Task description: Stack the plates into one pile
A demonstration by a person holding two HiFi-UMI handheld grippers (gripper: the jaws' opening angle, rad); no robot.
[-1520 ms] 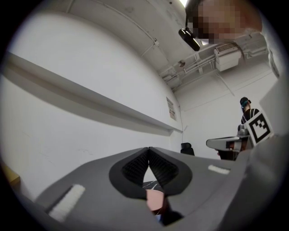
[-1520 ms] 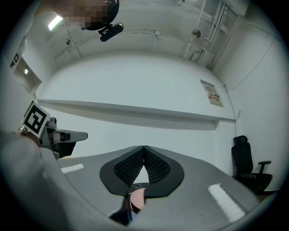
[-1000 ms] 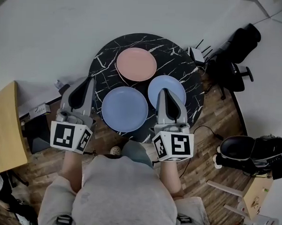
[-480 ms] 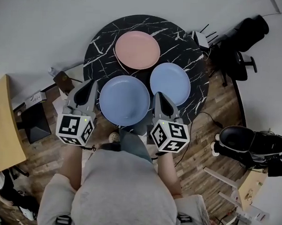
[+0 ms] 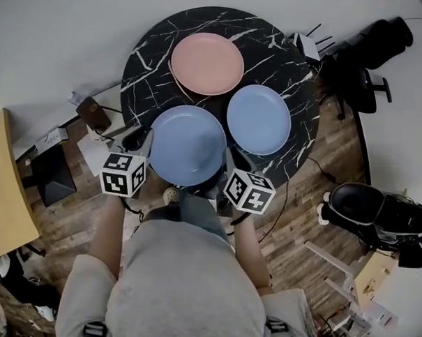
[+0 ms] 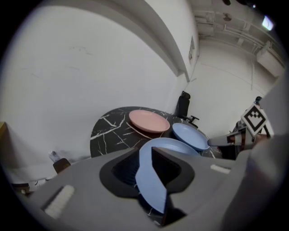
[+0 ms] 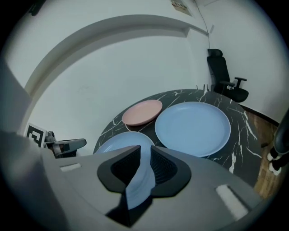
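1. Head view first: a round black marble-look table (image 5: pixel 152 51) carries three plates, none of them stacked yet. The pink plate (image 5: pixel 207 63) is at the top. The smaller blue plate (image 5: pixel 258 119) sits right of centre. The big blue plate (image 5: pixel 187 144) is lowest in the frame, right at the table's near edge.
2. Left gripper (image 6: pixel 146 155): its jaws have just been opening and now stand a narrow way apart. The left rim of the big blue plate runs between them, but the pads don't look clamped on it.
3. Right gripper (image 7: pixel 144 152): same deal. Its jaws have just been opening to a slim gap, and the plate's right rim passes through it without a clear squeeze.
4. What's close by: the smaller blue plate lies just past the right gripper, nearly touching the big one. The pink plate is near both, further up the table.
5. The person's grey top (image 5: pixel 185 282) fills the lower middle of the head view.
6. Room stuff: there's a wood plank floor (image 5: pixel 313 225) and a white wall (image 5: pixel 63 39) behind the table. A black office chair (image 5: pixel 362 73) is at upper right and a black bag (image 5: pixel 376 217) at lower right. A light wooden tabletop (image 5: pixel 4 190) is at the left edge, and a small brown object (image 5: pixel 93 114) sits on the floor left of the table.
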